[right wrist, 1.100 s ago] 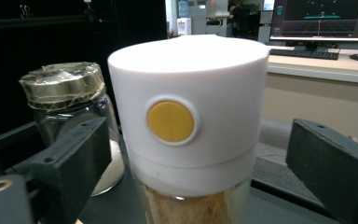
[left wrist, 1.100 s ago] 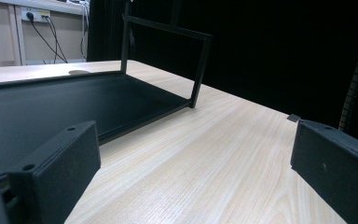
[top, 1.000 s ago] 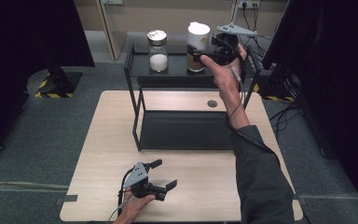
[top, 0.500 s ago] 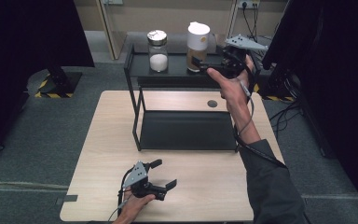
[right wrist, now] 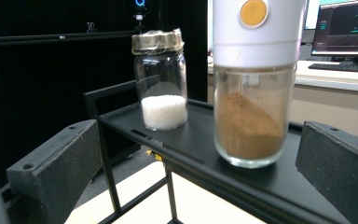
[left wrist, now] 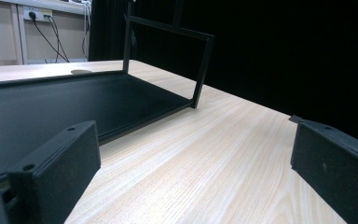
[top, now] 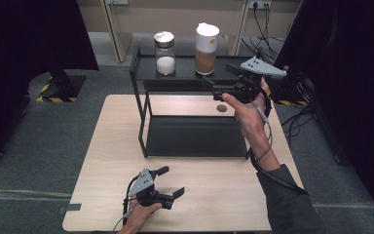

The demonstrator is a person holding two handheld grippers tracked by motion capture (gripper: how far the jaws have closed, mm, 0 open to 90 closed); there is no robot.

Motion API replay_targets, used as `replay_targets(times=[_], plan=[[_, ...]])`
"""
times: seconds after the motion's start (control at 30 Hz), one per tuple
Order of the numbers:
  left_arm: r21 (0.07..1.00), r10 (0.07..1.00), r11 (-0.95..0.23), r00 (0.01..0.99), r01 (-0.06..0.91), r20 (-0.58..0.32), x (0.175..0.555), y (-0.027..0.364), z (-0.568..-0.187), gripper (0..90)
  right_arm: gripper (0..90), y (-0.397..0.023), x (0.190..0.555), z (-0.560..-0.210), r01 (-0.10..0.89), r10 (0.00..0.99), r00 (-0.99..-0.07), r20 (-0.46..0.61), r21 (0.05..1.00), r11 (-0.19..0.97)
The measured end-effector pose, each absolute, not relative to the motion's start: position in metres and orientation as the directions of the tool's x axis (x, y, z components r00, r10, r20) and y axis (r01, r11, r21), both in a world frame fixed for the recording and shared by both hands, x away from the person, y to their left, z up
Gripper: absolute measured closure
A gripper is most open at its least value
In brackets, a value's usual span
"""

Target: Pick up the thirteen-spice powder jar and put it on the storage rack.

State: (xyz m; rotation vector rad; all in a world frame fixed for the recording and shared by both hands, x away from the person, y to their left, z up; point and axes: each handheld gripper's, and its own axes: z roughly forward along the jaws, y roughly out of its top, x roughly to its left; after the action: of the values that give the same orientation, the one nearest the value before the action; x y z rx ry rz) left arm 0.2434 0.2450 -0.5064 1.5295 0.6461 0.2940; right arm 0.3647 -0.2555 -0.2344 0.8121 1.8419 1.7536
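The right claw, jaws just opened wide and holding nothing, is being lined up with the white-capped glass jar of brown powder standing directly ahead on the black metal shelf, best squared before closing.

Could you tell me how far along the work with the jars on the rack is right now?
Done: the brown-powder jar and the white-grain jar both stand on the rack's top shelf. In hand: the right gripper, whose jaws have just been opening, is empty beside the brown-powder jar. Left: the lower shelf holds nothing; the left gripper rests open.
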Motion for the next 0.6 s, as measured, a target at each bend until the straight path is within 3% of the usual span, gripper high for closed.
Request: replay_targets(times=[0.6], plan=[[0.976,0.563,0.046,0.802,0.213,-0.201,0.243,0.245,-0.506,0.9,0.5,-0.281,0.336,-0.284,0.104,0.653,-0.753,0.082,0.995,-0.006]])
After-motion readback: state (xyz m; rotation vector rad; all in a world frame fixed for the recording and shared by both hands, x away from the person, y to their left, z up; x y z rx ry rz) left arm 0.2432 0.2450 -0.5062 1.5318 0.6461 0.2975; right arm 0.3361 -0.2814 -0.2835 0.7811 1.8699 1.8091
